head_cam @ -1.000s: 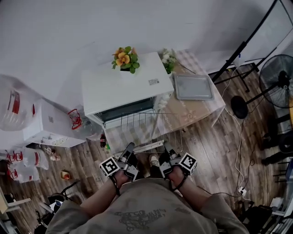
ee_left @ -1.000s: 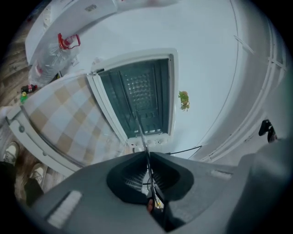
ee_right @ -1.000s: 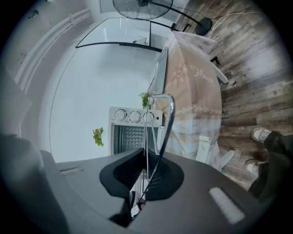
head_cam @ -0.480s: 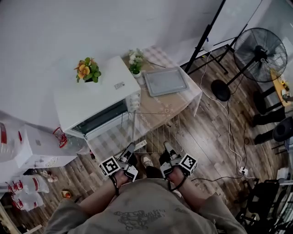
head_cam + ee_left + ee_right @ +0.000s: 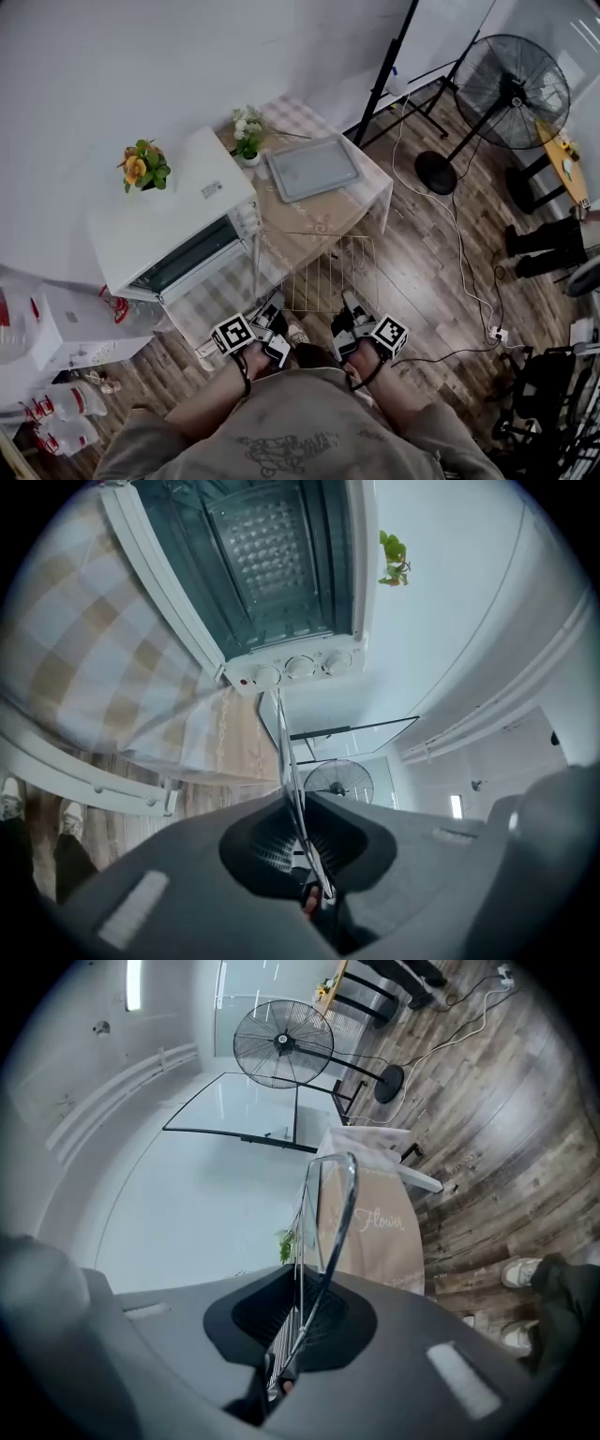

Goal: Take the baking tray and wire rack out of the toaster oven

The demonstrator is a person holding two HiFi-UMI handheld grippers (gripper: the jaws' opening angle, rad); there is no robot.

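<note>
Though clear of the toaster oven [image 5: 159, 217], the wire rack [image 5: 328, 274] lies at twelve o'clock from the left claw [image 5: 274, 314] and right claw [image 5: 349, 307] in the head view, long axis nine to three; the baking tray [image 5: 314, 169] rests beyond on the surface [image 5: 323, 214]. In the left gripper view, that claw clamps the rack's wire. In the right gripper view, its claw grips likewise; edge-on, the bars are indistinct.

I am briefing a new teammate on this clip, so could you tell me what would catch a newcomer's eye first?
The wire rack stands out first: it is held in the air in front of the table, clamped at its near edge by the left gripper and the right gripper. Next comes the grey baking tray, lying on the table to the right of the white toaster oven.
</note>
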